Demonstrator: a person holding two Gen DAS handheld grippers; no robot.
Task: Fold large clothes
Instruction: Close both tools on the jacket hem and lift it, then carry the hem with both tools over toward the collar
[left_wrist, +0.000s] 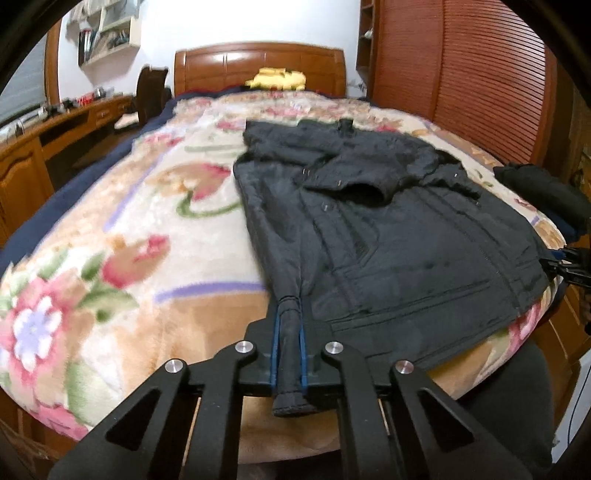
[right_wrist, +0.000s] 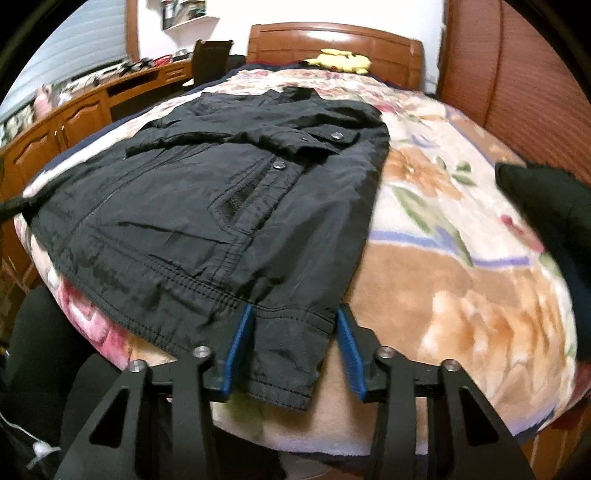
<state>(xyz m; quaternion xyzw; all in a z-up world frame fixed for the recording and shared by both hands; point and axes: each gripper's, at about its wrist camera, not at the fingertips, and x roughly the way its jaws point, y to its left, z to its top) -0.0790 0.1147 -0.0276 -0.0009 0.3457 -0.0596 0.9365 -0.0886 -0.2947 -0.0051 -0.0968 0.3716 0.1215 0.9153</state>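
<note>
Two tools worked at the near edge of a bed (left_wrist: 110, 229) covered by a floral blanket (right_wrist: 461, 266), and between them lay the black jacket (left_wrist: 388, 229) – spread flat across the blanket with its collar toward the wooden headboard (left_wrist: 258, 64) and its hem toward the foot of the bed. One sleeve was folded across the chest, its snaps showing.

The left tool (left_wrist: 290, 347) was clamped shut on a bunched corner of the jacket's hem; the blue pads (left_wrist: 275, 343) pressed on either side of the dark cloth, and a short end of fabric hung out below the jaws. In the left wrist view the rest of the garment ran up and to the right from that pinch.

The right tool (right_wrist: 295, 350) sat at the other hem corner. Its blue pads (right_wrist: 238, 350) stood apart with the corner of the jacket lying between them – the left pad met the cloth's edge, the right pad stood clear of it, so the tool was not gripping.

Another dark garment (right_wrist: 546, 206) lay at the right side of the bed, apart from the jacket. A yellow plush toy (right_wrist: 343, 59) rested by the headboard, and a wooden bench (left_wrist: 66, 122) with small clutter ran along the left wall.
</note>
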